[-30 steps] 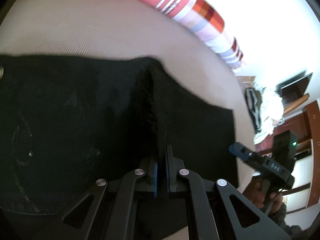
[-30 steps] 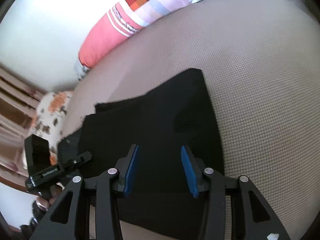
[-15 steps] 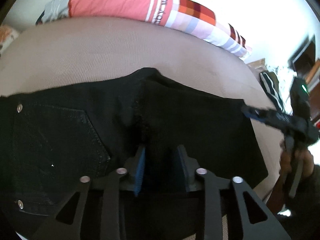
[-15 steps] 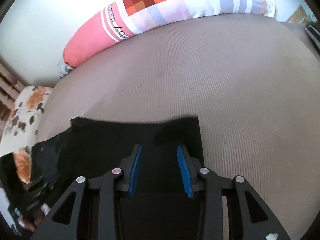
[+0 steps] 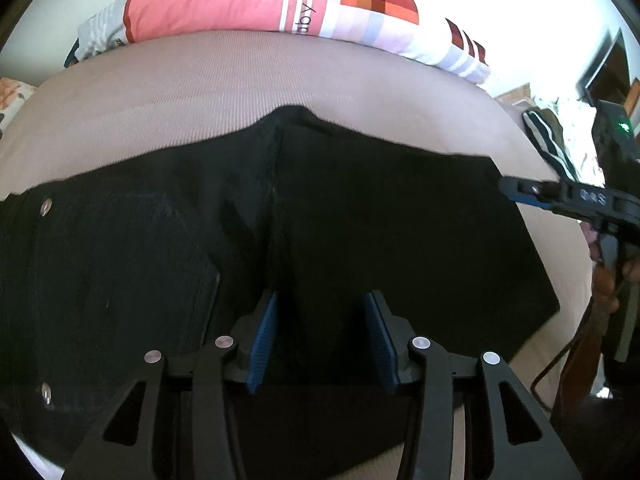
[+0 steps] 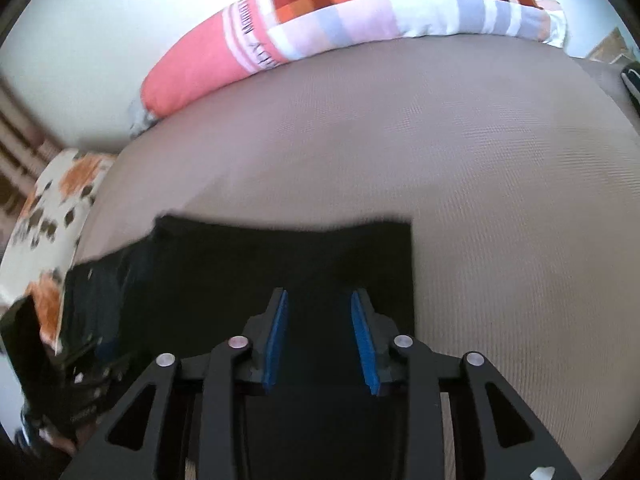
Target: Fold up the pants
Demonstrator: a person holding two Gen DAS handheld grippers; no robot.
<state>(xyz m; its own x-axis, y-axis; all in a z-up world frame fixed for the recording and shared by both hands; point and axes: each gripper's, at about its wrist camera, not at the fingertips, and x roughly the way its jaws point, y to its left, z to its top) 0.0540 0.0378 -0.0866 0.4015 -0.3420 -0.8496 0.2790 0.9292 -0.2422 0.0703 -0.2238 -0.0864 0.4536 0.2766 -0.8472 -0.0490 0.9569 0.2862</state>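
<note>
The black pants lie folded flat on the bed; both the left gripper and right gripper are opening (2 empty jaws), apparently releasing the finished fold.

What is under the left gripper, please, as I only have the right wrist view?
Observer: The pants lie flat under the left gripper, and a seam runs away from it.
Operator: Is it holding any cloth?
Observer: No. Its jaws are opening, with nothing pinched between the pads.
Operator: Which part of the pants is that?
Observer: The seat: a back pocket with rivets shows left of the seam.
</note>
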